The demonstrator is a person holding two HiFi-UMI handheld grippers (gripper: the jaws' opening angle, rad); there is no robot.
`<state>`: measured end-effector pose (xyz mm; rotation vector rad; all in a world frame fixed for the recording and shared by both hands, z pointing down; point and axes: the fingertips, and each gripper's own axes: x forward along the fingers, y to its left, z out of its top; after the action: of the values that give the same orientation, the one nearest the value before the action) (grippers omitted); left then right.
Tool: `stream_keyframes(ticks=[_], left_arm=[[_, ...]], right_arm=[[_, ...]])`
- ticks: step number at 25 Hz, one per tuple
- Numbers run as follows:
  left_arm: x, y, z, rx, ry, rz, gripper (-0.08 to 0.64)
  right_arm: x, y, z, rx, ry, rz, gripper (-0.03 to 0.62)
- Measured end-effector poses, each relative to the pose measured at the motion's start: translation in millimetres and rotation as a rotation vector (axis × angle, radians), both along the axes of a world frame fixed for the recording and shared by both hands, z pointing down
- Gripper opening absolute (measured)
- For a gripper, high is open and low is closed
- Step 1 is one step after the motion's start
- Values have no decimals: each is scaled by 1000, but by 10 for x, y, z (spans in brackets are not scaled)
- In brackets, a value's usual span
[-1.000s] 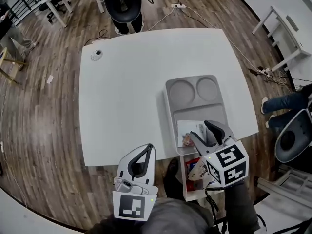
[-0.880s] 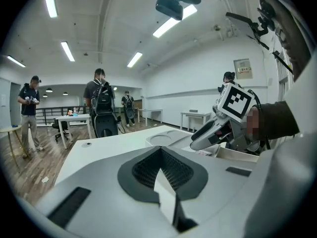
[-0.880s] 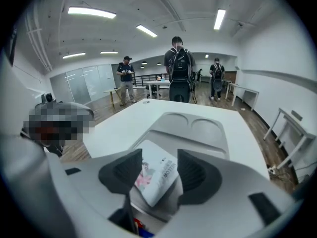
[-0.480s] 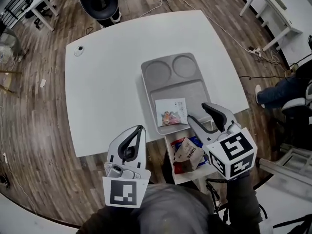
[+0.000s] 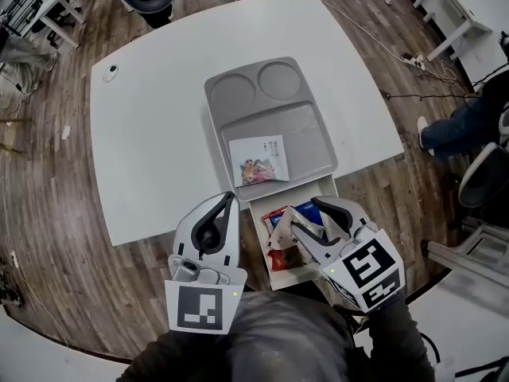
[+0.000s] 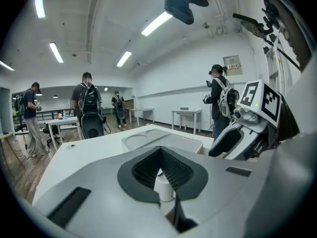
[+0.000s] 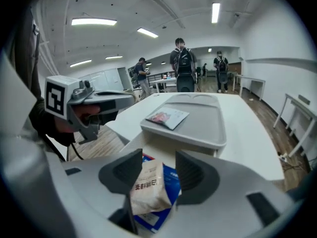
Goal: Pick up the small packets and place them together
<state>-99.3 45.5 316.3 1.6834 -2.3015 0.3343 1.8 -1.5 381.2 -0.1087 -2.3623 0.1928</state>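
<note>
We are holding the right gripper nose-down over the white bin, which is sitting just off the bench edge, at 6 o'clock from the grey tray. Its jaws are standing moderately wide. The beige packet is lying between them on top of a blue packet, but a strip of blue is showing beside the right-hand pad, so we are judging that nothing is gripped yet. A red packet is lying in the bin toward 7 o'clock. One packet is already resting flat in the tray's large compartment, near its 7 o'clock corner. The left gripper is hanging at 9 o'clock from the bin with its jaws together and nothing between them.

We are thinking mainly about the closing. The beige packet is looking puffed and crinkled, so pads biting only on a loose edge could let it slide out partway to the tray. The blue packet is lying directly beneath it, so going too deep could be pinching both, or dragging the blue one up and dropping it on the floor. The bench edge and the tray rim are standing at 12 o'clock from the bin, so a low carry could be knocking the packet free or nudging the tray.
</note>
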Motion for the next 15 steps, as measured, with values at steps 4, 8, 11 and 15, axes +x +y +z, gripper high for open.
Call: stream_keyframes(ticks=[4, 8, 11, 15], left_arm=[[25, 19, 81, -15, 12, -6, 0], [35, 51, 92, -15, 13, -6, 0], [13, 92, 89, -5, 18, -15, 0], [-22, 146, 66, 2, 15, -18, 0]], right_arm=[[20, 359, 144, 33, 59, -151, 212], [71, 596, 343, 88, 155, -250, 212], [100, 646, 515, 137, 214, -266, 230], [90, 626, 625, 158, 248, -248, 239]])
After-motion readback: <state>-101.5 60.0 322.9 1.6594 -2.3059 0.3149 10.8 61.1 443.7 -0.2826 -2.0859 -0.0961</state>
